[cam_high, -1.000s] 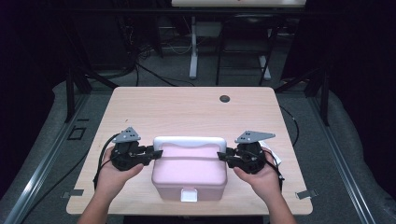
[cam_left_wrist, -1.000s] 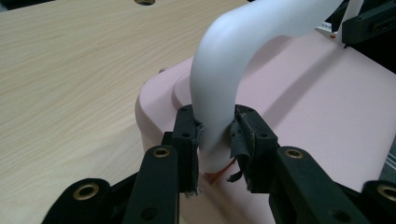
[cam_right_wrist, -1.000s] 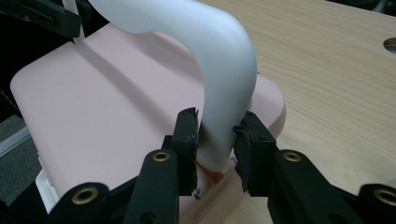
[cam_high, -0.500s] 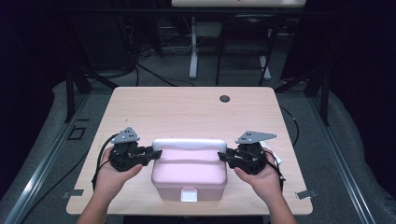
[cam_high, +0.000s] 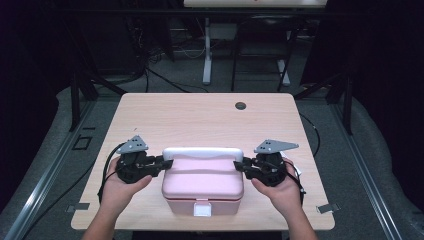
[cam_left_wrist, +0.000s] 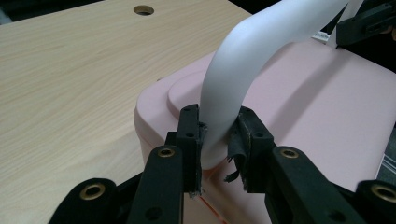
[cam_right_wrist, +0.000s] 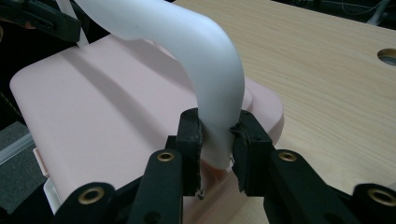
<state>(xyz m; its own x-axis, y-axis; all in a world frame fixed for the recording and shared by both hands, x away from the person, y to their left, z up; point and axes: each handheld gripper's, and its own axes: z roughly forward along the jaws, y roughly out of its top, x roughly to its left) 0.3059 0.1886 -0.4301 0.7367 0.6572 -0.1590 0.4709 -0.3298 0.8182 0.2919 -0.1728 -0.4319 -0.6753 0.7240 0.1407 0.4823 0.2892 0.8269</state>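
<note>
Overhead, the pink case's (cam_high: 202, 182) handle (cam_high: 202, 153) ends seem hidden; closer, left gripper (cam_left_wrist: 217, 135) and right gripper (cam_right_wrist: 215, 137) clamp them.

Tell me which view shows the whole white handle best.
The high view: there the white handle spans the pink box end to end between the left gripper and right gripper. The left gripper view and right gripper view each show one end, clamped between that gripper's fingers.
</note>
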